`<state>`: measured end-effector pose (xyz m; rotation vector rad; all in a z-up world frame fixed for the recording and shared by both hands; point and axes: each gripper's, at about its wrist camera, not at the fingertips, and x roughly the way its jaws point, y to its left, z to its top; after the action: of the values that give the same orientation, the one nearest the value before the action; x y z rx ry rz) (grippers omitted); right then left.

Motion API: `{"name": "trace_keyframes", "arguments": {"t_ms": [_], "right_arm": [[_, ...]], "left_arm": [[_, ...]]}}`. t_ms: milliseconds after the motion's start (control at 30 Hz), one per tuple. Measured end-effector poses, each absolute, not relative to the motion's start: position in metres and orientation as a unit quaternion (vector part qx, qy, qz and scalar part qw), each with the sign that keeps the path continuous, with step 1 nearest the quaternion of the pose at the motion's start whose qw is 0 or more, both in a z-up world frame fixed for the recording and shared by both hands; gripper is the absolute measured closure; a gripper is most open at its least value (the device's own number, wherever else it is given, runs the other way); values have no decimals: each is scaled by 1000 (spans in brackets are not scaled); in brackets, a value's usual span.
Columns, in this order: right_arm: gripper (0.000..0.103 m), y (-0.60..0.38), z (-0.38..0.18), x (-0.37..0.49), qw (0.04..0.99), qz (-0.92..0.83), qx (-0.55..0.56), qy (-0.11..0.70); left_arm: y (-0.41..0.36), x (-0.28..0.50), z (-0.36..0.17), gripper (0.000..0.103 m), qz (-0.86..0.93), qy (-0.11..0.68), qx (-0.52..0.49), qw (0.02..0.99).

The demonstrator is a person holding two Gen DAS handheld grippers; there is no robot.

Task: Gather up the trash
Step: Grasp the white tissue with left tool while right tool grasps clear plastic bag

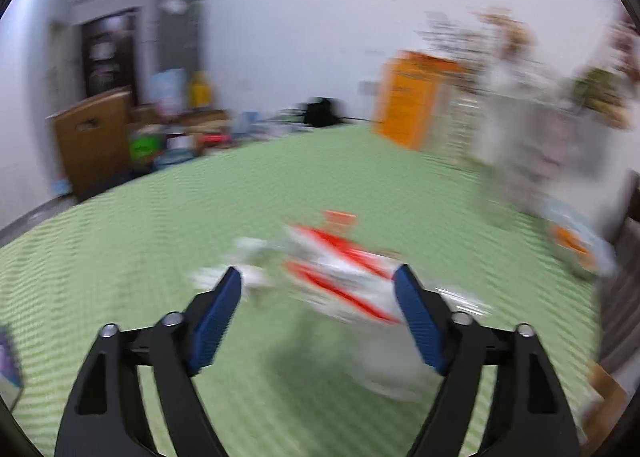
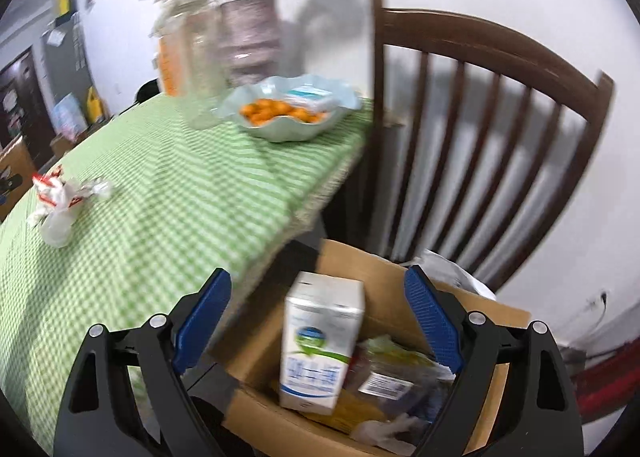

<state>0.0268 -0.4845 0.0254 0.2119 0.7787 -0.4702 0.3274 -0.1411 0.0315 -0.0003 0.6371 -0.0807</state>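
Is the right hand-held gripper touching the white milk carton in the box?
Apart. The right wrist view shows the right hand-held gripper wide open above the cardboard box; the white carton stands inside, with clear space beside each blue pad.

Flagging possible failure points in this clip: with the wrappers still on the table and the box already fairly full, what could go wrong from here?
1. The red-and-white wrappers lie as a loose crumpled pile with clear plastic; the open left gripper may lift only part of it.
2. The left wrist view is heavily blurred, so the approach could be misaimed.
3. The cardboard box sits below the table edge, and the white carton stands tall inside; dropped trash could bounce out.
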Motion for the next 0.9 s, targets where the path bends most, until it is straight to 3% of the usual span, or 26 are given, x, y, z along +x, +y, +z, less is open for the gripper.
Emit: {"name": "trace_keyframes", "arguments": {"t_ms": [333,367,500,567,667,900], "right_arm": [[18,-401,25,107,908,-128,58,395],[18,-393,25,113,909,-116,56,396],[18,-356,23,148,915,-49,75,392],[18,-333,19,172,915,-19,83,393],[18,-296,10,207,915,12,70,397],[18,-242,-23,270,905,30,35,424]], "left_arm": [[-71,414,-29,21,-3,384,-15,923],[-70,416,-33,33,2,389,-14,921],[-61,419,-40,65,-17,407,-43,912],[-52,422,-46,92,-42,420,-71,904],[-43,421,-51,103,-66,427,-86,898],[19,410,-33,103,-126,387,-216,887]]}}
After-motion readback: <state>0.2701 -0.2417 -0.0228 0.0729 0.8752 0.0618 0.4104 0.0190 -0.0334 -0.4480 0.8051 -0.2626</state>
